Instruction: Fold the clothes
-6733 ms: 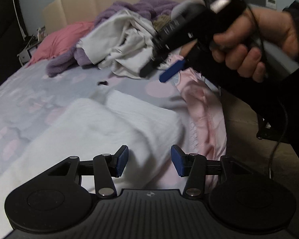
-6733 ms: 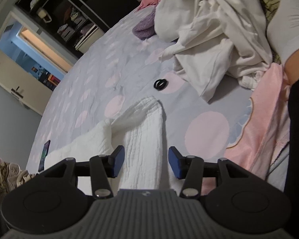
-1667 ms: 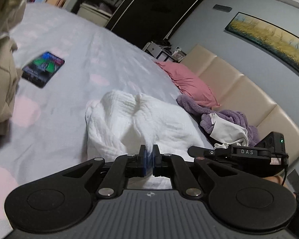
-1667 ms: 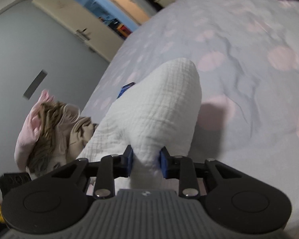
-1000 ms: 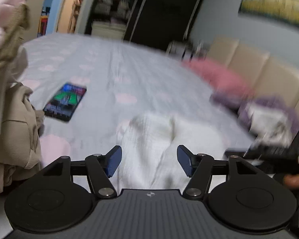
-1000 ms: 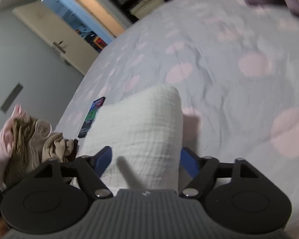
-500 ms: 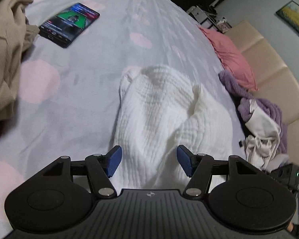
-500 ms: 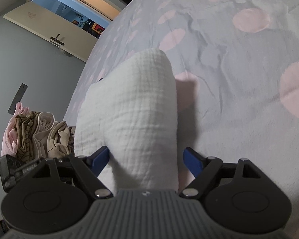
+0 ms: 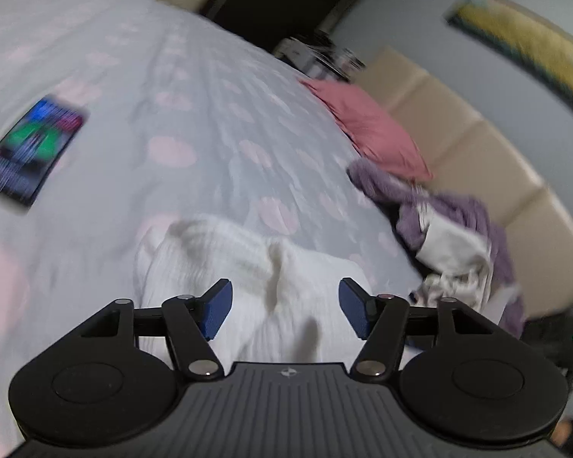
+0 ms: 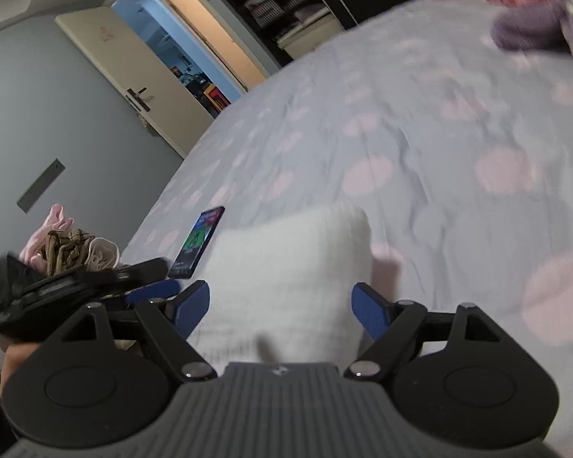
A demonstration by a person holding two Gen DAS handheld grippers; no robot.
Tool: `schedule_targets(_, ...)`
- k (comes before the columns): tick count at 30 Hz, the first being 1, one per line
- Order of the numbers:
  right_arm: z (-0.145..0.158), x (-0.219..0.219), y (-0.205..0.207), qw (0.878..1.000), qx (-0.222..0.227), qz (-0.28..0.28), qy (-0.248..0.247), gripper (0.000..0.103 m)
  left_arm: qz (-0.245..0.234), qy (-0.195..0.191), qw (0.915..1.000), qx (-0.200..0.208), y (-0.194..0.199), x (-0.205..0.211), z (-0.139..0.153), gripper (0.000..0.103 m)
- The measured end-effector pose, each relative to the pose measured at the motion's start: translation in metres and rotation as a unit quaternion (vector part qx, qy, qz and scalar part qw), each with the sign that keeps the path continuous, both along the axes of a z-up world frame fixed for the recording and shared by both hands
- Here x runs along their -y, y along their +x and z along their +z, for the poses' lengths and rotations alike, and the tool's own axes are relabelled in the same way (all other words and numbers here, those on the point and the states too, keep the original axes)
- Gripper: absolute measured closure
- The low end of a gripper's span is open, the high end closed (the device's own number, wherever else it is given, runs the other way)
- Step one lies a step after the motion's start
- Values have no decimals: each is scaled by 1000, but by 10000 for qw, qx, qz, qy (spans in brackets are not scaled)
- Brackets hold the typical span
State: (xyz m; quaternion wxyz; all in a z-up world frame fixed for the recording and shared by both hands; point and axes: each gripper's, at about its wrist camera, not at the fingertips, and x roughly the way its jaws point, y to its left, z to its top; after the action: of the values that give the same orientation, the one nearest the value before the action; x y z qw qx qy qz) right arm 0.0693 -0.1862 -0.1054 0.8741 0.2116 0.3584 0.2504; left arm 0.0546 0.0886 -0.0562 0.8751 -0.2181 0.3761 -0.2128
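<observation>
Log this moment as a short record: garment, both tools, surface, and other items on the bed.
garment: white textured cloth, folded, lying on the bed
left tool: open, nothing gripped, cloth below it
right tool: open wide, nothing gripped, cloth below it
surface: pale blue bedspread with pink spots
phone: lit screen, beside the cloth
unfolded pile: purple and white clothes near the pink pillow

a wide bed (image 9: 195, 122) under a pale blue sheet with pink dots fills the room, its beige padded headboard (image 9: 489, 175) at the right below a yellow framed picture (image 9: 523, 38). far left, a cream door (image 10: 133, 80) stands open on a lit hallway beside dark shelves (image 10: 286, 0), and the walls are grey-blue.
</observation>
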Motion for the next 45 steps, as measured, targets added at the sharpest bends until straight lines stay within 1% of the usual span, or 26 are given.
schedule_targets(2, 1, -6, 6, 9995, 30, -57, -319, 20, -252, 67, 9992, -291, 18, 8, -9, 63)
schedule_targets(4, 2, -13, 13, 9979, 61, -113, -638, 20, -323, -281, 9968, -672, 31, 7, -23, 70)
schedule_targets(6, 1, -17, 19, 9963, 52, -155, -845, 20, -307, -851, 9911, -977, 39, 2, -38, 71)
schedule_targets(7, -2, -16, 22, 9969, -17, -153, -777, 21, -346, -1205, 9862, -1080, 41, 0, -45, 73)
schedule_targets(10, -11, -13, 29, 9982, -254, -63, -537, 22, -461, -2265, 9637, -1340, 45, -8, -63, 77)
schedule_targets(11, -14, -12, 30, 9984, -324, -25, -458, 28, -477, -2568, 9556, -1366, 46, -12, -67, 93)
schedule_targets(12, -16, -12, 31, 9985, -365, -2, -399, 30, -424, -2717, 9527, -1295, 46, -16, -68, 94)
schedule_targets(13, -17, -12, 32, 9986, -368, 9, -380, 40, -334, -2766, 9526, -1221, 45, -19, -68, 94)
schedule_targets(14, -18, -12, 32, 9985, -367, 24, -413, 59, -246, -2817, 9519, -1184, 45, -23, -68, 95)
schedule_targets(16, -18, -12, 32, 9984, -361, 77, -422, 68, -81, -2895, 9502, -1146, 44, -30, -69, 95)
schedule_targets(17, -17, -13, 32, 9985, -350, 112, -415, 75, -74, -2805, 9536, -1089, 43, -32, -66, 95)
schedule_targets(20, -13, -17, 31, 9979, -287, 234, -523, 80, -62, -2437, 9658, -879, 38, -35, -55, 95)
schedule_targets(22, -10, -22, 30, 9972, -224, 291, -655, 84, -76, -1612, 9855, -514, 30, -32, -36, 95)
schedule_targets(23, -8, -25, 29, 9969, -179, 280, -710, 89, 24, -1197, 9921, -383, 27, -28, -29, 95)
schedule_targets(25, -7, -34, 28, 9952, -99, 255, -942, 97, 332, -416, 9976, -445, 27, -21, -27, 95)
schedule_targets(27, -13, -45, 28, 9915, -154, 330, -1252, 98, 386, 305, 9964, -690, 30, -10, -36, 95)
schedule_targets(29, -22, -53, 27, 9872, -287, 464, -1502, 95, 209, 599, 9956, -696, 28, -1, -43, 92)
schedule_targets(30, -22, -53, 26, 9870, -272, 463, -1518, 95, 185, 663, 9962, -527, 24, 0, -40, 92)
schedule_targets(31, -18, -49, 22, 9886, -175, 392, -1441, 92, 190, 720, 9966, -361, 20, 1, -37, 86)
schedule_targets(32, -15, -46, 19, 9901, -78, 321, -1363, 80, 298, 757, 9965, -204, 14, -2, -32, 79)
schedule_targets(34, -6, -38, 12, 9932, 266, 137, -1129, 56, 696, 871, 9937, 72, 4, -11, -21, 75)
schedule_targets(36, 1, -37, 10, 9933, 543, 42, -1017, 57, 1027, 989, 9892, 352, -2, -15, -9, 74)
schedule_targets(38, 4, -42, 15, 9933, 630, 36, -968, 64, 1052, 910, 9873, 764, -13, -14, 1, 75)
schedule_targets(41, 0, -56, 30, 9922, 632, 165, -1065, 76, 310, 716, 9897, 1201, -17, 8, 7, 75)
schedule_targets(43, -6, -67, 39, 9891, 727, 201, -1268, 78, -142, 1101, 9891, 964, -6, 29, -2, 77)
schedule_targets(45, -14, -74, 49, 9866, 722, 247, -1441, 78, -262, 1400, 9874, 690, 9, 39, -21, 81)
